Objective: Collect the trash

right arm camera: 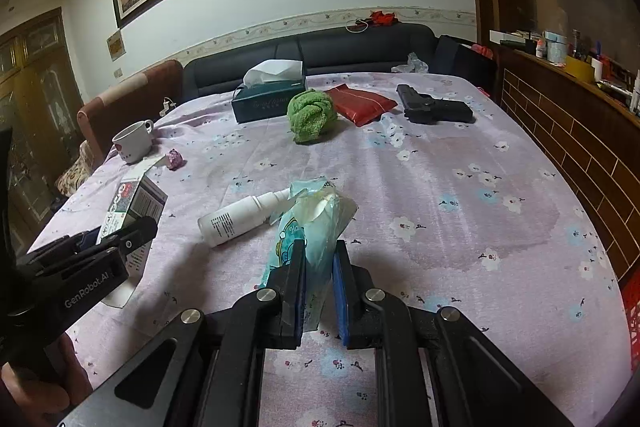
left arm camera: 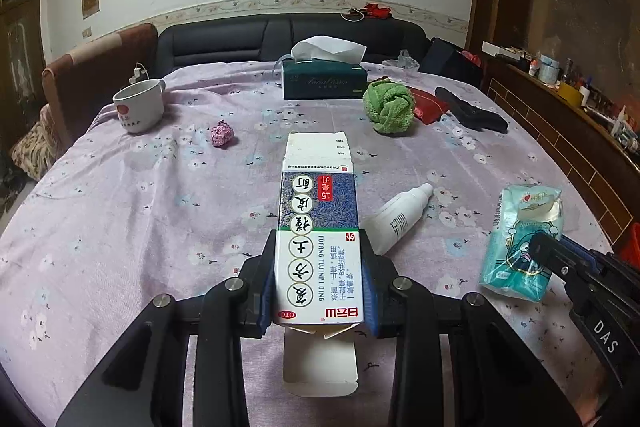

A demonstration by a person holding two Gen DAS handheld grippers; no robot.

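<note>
With my left gripper point(left arm camera: 320, 267) clamping the box point(left arm camera: 318, 227) and right gripper point(right arm camera: 320, 267) pinching the wrapper point(right arm camera: 316, 223), the bottle point(right arm camera: 244, 215) at centre frame and pink wad point(left arm camera: 222, 134) remain.

Clamped carton point(left arm camera: 318, 247), crumpled teal packet point(right arm camera: 316, 223)

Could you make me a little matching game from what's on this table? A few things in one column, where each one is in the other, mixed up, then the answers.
Things:
1. medicine box
2. tissue pack
3. white spray bottle
4. white mug

Places:
A. standing near the table's far left edge
B. clamped in the right gripper
C. lying on the cloth between the two grippers
D. clamped in the left gripper

Pairs: 1-D, 2-B, 3-C, 4-A
</note>
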